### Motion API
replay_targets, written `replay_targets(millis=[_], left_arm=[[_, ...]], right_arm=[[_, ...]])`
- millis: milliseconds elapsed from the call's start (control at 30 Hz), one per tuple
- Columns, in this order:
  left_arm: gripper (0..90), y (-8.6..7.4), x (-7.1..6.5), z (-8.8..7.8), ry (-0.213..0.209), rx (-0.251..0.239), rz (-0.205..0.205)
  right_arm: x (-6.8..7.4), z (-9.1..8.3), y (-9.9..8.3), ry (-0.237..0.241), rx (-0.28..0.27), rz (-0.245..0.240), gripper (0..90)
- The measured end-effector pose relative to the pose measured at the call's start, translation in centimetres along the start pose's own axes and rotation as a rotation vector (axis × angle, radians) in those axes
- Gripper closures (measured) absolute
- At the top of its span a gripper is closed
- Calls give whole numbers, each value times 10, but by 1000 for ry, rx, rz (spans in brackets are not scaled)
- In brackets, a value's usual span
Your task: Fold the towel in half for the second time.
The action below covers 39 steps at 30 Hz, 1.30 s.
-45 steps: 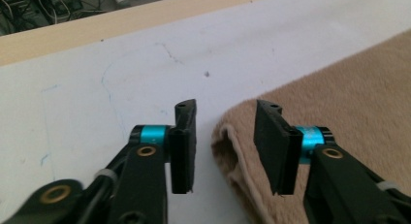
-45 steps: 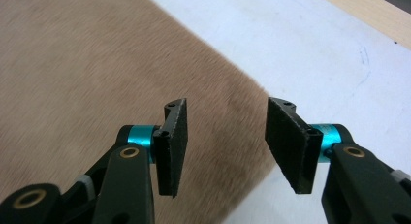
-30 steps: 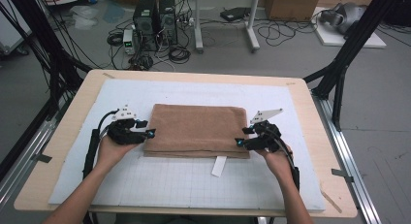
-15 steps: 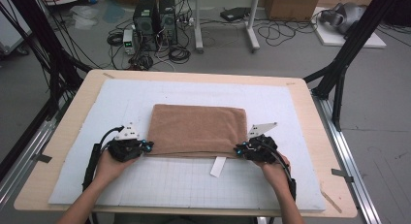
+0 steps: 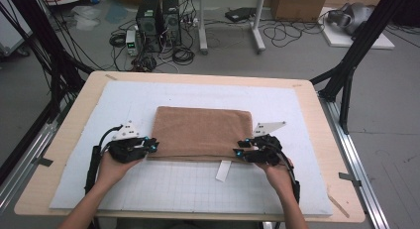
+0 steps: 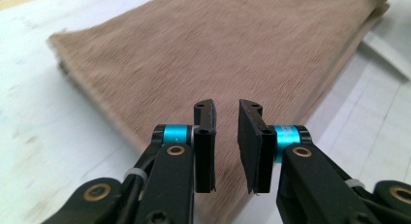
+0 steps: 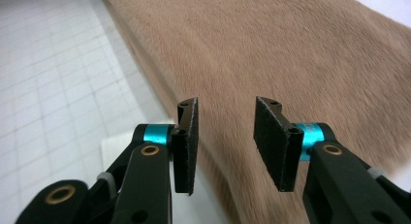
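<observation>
Folded brown towel (image 5: 200, 131) lies flat on the white mat (image 5: 198, 95), roughly centre of the table (image 5: 317, 120), long side across. White tag (image 5: 223, 170) sticks out from under its near edge, closer to the right side.

Left gripper (image 5: 148, 145) sits at the towel's near-left corner, tips touching or just over the edge. In the left gripper view the left gripper (image 6: 227, 136) has a narrow gap between its pads. The jaws have just been opening, and nothing is pinched. The towel (image 6: 218, 54) lies below and ahead of the pads, and its near edge runs under the tips. The fabric is not drawn up between them.

Right gripper (image 5: 241, 150) sits at the near-right corner, just beside the tag. In the right gripper view the right gripper (image 7: 225, 136) has a wider gap, the jaws released, having just been opening. The towel (image 7: 291, 54) is seen through the gap and beyond it, flat on the mat, not gripped. Its folded edge runs diagonally past the left pad, with the gridded mat (image 7: 53, 78) to that side.

Both hands low at the near edge, well apart, one per corner.
</observation>
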<state>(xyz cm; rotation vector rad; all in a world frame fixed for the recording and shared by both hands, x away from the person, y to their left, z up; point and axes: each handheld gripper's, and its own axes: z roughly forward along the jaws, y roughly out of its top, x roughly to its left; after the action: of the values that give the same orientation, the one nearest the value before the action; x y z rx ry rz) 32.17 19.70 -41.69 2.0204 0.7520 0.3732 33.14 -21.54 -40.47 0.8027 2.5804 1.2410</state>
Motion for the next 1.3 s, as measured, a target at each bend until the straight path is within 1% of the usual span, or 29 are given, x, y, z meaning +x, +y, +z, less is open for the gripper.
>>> replay_targets(millis=[67,133,167,200,233,267,300,333,433,500,567,600,633,667,767,833,867,933,1000,1033,1133,1167,1200,1300], left_arm=[[758,0,-2,10,-15,17,-10],[758,-3,-3,19,-1,67,2],[757,-5,-2,22,2,102,10],[758,-9,-1,25,0,123,13],[764,-11,1,24,-8,105,-4],[774,-13,3,24,-11,99,-15],[778,-14,3,24,-12,95,-22],[779,-14,3,24,-8,94,-19],[778,-15,-2,24,13,85,9],[777,-15,-1,23,12,86,6],[763,-14,-1,23,14,80,7],[738,-14,-1,22,12,71,4],[703,-13,-1,21,9,63,-7],[678,-13,0,20,10,59,-9],[605,-11,0,17,2,39,-29],[569,-10,0,14,1,28,-31],[548,-10,0,13,-2,23,-35],[503,-9,-1,10,5,20,-37],[466,-9,-1,8,0,16,-47],[449,-10,0,6,-5,15,-51],[392,-10,-1,2,1,12,-46],[383,-10,0,0,0,11,-46],[370,-10,-1,-1,0,3,-54],[350,-10,-1,-6,2,1,-45]], right_arm=[[2,10,3,-3,22,-14,611],[3,20,2,7,48,-17,610],[4,24,0,10,63,-15,612],[4,28,-2,14,79,-15,617],[4,30,-5,19,93,-15,627],[5,33,-8,16,100,-18,639],[6,34,-12,8,91,-27,655],[8,33,-13,-1,85,-37,670],[9,33,-14,-10,84,-48,672],[9,33,-13,-9,85,-46,661],[8,31,-12,1,69,-35,627],[8,29,-12,-1,60,-29,603],[8,28,-11,-11,54,-22,582],[7,26,-11,-24,46,-27,556],[3,23,-12,-38,21,7,486],[1,20,-12,-60,7,22,403],[1,19,-13,-68,3,29,388],[1,18,-13,-76,-1,29,346],[1,16,-14,-80,-11,46,292],[2,14,-14,-79,-11,51,282],[4,11,-15,-90,-19,53,246],[4,9,-15,-95,-24,56,236],[4,8,-16,-93,-28,63,226],[6,3,-17,-98,-37,66,211]])
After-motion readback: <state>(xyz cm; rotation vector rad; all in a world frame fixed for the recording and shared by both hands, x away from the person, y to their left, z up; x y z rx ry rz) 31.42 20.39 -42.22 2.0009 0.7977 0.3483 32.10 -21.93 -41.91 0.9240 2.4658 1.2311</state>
